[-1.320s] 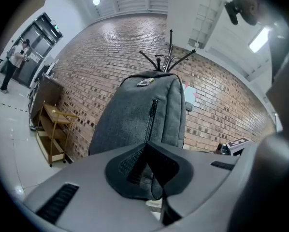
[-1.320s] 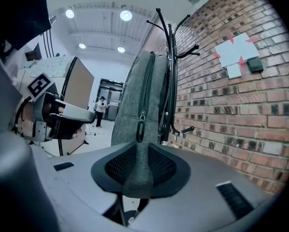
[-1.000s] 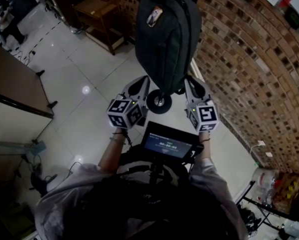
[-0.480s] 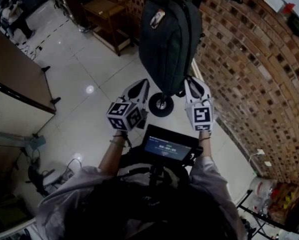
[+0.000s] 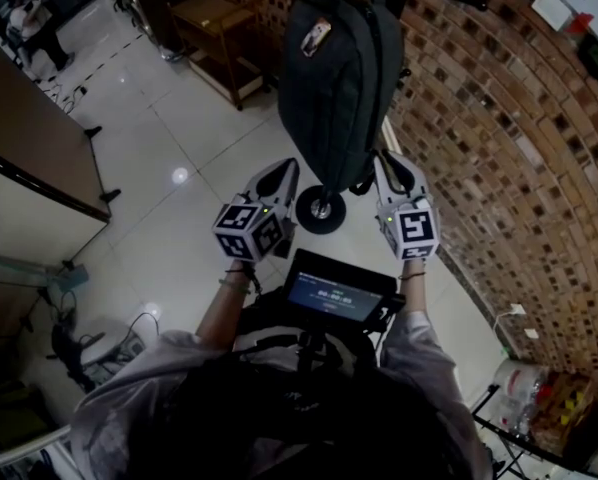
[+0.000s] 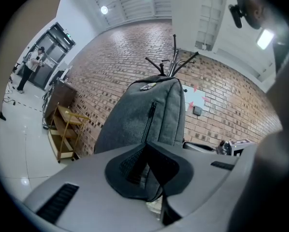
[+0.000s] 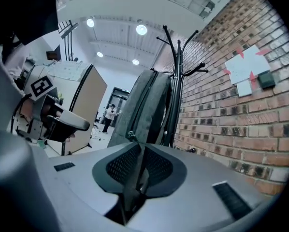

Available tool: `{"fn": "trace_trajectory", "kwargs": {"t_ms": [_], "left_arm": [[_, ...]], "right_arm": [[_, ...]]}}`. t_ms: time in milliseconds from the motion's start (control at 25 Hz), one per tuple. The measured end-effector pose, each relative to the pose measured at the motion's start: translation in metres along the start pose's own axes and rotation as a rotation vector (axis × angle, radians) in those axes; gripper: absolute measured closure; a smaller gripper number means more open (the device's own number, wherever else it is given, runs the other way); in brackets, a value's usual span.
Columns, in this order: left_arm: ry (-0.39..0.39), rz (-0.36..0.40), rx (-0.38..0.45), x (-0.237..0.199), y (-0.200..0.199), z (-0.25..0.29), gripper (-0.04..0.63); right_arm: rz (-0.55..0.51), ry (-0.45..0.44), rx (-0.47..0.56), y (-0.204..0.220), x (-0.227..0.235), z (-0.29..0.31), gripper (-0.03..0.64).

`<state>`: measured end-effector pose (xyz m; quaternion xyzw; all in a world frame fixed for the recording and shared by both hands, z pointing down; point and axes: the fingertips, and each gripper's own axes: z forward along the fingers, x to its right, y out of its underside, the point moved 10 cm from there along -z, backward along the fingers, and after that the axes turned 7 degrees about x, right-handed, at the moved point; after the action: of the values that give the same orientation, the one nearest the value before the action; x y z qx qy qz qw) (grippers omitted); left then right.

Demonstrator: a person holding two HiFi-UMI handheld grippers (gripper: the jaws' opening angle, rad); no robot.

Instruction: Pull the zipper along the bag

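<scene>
A dark grey backpack (image 5: 339, 78) hangs from a coat stand against the brick wall. Both grippers sit level at its bottom end. My left gripper (image 5: 284, 168) is shut on the bag's lower fabric (image 6: 135, 120), below a front pocket zipper (image 6: 151, 117). On the bag's right side, my right gripper (image 5: 389, 163) holds a dark zipper pull tab (image 7: 135, 178) between its pads. The metal slider (image 7: 130, 136) shows just past the tips, at the foot of the side zipper (image 7: 142, 110). The right jaws have just been closing a little on that tab.
The black coat stand (image 7: 176, 71) rises beside the brick wall (image 5: 499, 118), with a wheel (image 5: 320, 209) under the bag. A wooden shelf (image 5: 209, 28) stands at the back left and a brown desk (image 5: 29, 168) at left. A small screen (image 5: 336, 293) sits below my grippers.
The right gripper has rolled slightly, its marker cube facing a little differently. Both grippers stay at the bag's bottom and the bag hangs as before.
</scene>
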<state>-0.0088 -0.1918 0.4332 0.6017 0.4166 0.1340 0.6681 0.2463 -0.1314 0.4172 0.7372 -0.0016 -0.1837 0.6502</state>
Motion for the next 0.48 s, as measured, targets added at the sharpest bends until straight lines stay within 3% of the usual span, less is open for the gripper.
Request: {"fn": "trace_trajectory", "kwargs": {"t_ms": [120, 280, 480], "left_arm": [[-0.004, 0.001, -0.005, -0.002, 0.002, 0.000, 0.588], [-0.013, 0.003, -0.004, -0.004, 0.001, -0.001, 0.588], [-0.032, 0.011, -0.002, -0.009, 0.000, -0.007, 0.588]], "right_arm": [[0.005, -0.037, -0.024, 0.007, -0.006, 0.002, 0.560], [0.096, -0.063, -0.042, 0.010, 0.001, 0.003, 0.560], [0.183, -0.277, -0.019, 0.011, 0.026, 0.009, 0.528]]}}
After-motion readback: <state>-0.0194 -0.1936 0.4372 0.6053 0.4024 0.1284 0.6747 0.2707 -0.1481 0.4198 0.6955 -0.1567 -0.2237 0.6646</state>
